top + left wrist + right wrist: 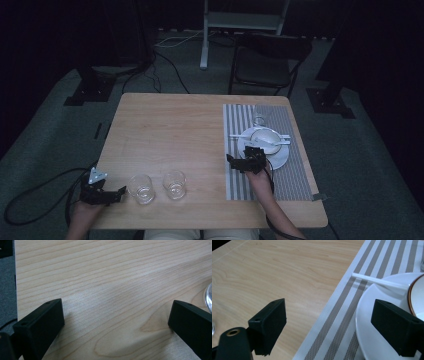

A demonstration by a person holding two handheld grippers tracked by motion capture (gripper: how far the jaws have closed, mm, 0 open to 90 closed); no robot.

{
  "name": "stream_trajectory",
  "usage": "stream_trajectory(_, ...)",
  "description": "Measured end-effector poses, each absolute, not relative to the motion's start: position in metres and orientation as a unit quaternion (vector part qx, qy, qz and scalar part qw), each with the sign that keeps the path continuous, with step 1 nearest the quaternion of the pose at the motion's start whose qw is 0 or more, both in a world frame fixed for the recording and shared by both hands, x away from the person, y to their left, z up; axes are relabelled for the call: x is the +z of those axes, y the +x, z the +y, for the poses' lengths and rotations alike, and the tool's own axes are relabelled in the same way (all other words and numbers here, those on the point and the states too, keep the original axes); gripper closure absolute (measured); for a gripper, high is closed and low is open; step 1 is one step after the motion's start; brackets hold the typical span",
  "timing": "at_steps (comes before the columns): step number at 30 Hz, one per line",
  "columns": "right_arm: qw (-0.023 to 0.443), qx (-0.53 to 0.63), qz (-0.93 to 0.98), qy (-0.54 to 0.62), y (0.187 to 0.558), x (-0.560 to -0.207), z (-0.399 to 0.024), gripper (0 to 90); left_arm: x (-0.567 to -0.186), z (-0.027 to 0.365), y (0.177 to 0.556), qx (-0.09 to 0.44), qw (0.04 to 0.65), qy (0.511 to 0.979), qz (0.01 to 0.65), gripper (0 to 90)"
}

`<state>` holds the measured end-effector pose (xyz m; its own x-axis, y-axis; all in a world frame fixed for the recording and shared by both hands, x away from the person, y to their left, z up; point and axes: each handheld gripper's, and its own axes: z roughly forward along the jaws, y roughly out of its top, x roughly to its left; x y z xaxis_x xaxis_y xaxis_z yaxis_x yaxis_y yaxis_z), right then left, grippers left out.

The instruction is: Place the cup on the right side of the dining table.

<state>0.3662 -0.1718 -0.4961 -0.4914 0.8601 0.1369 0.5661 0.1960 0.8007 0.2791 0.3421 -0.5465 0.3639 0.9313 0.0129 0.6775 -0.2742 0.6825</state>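
Note:
On the wooden table (165, 130), two clear empty glasses stand near the front edge, one at the left (141, 188) and one beside it (174, 184). My left gripper (116, 193) rests open just left of them; in its own view the open left gripper (116, 310) faces bare wood, with a glass's edge (209, 297) at the right. My right gripper (245, 157) is open at the left edge of a striped placemat (240, 182), next to a white plate (281, 159). In its view, the right gripper (329, 308) straddles the placemat (337, 322) and plate rim (367, 315).
On the plate sits a white bowl (265, 135) with a brown rim (415, 295), and a white utensil (382, 283) lies across it. A third glass (259, 119) stands at the placemat's far end. A dark chair (265, 65) is behind the table.

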Motion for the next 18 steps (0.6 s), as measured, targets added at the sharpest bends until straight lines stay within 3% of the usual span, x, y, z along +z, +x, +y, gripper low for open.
stream_trajectory(18, 0.158, 0.418, 0.764, 0.465, 0.335, -0.516, -0.191, 12.5, -0.547, 0.342, 0.279, 0.212, 0.3, 0.769, 0.523, 0.7)
